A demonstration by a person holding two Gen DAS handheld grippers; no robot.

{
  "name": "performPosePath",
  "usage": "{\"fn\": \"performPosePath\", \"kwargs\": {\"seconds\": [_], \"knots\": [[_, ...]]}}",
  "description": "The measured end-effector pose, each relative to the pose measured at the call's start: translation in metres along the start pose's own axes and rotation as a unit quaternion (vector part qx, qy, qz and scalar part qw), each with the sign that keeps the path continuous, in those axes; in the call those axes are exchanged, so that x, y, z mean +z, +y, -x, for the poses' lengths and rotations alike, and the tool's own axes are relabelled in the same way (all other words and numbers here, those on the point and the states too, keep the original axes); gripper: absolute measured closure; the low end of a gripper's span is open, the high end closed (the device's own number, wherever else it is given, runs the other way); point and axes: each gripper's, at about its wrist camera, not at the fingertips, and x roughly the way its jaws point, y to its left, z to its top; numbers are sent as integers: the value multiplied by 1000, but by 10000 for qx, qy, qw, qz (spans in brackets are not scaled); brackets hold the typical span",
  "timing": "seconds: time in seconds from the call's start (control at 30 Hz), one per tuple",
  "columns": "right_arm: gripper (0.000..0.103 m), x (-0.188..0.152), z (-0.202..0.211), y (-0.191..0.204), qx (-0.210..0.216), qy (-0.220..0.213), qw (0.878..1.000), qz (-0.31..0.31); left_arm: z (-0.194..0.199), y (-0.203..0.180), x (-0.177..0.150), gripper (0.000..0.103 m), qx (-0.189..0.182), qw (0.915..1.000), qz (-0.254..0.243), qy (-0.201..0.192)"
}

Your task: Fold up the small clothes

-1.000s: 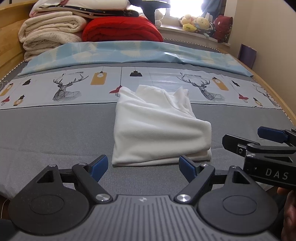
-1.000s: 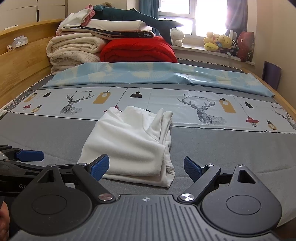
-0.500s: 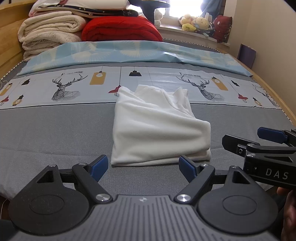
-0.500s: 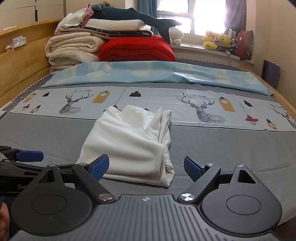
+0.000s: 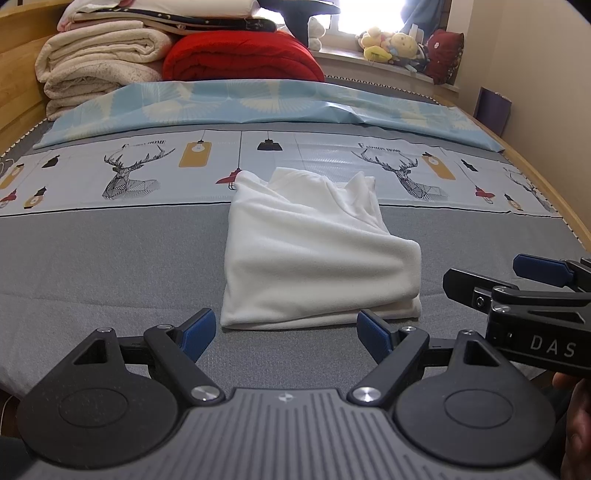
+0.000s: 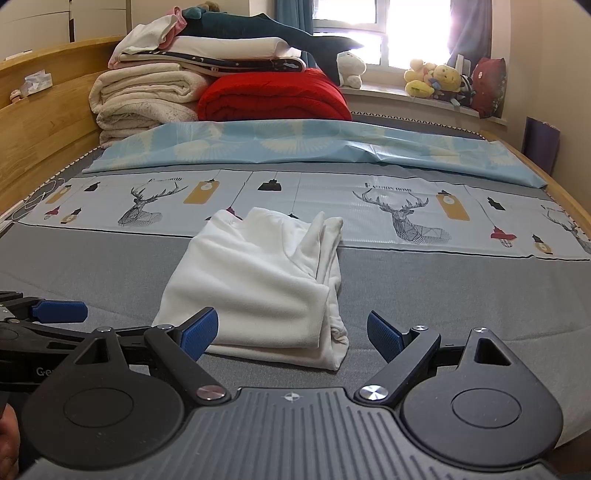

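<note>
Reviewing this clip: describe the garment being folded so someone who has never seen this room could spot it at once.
Start from the bed, with blankets stacked at its far end. The white garment lies folded near the middle of the grey sheet, its far edge reaching onto the deer-print cloth. It is the only plain white piece lying alone in the open; the red quilt and cream blankets sit piled far behind.

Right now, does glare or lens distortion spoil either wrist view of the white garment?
Left wrist view: window blown out, white garment sharp and evenly lit. Right wrist view: window flares over the curtain, garment still clear; fisheye bends the bed edges in both.
</note>
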Motion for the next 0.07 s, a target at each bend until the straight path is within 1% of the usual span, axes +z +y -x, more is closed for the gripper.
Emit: {"fn": "performPosePath", "kwargs": {"seconds": [0.07], "knots": [[14, 0, 0, 0, 0, 3, 10000, 0, 0, 0, 0, 16, 4, 10000, -2, 0]]}}
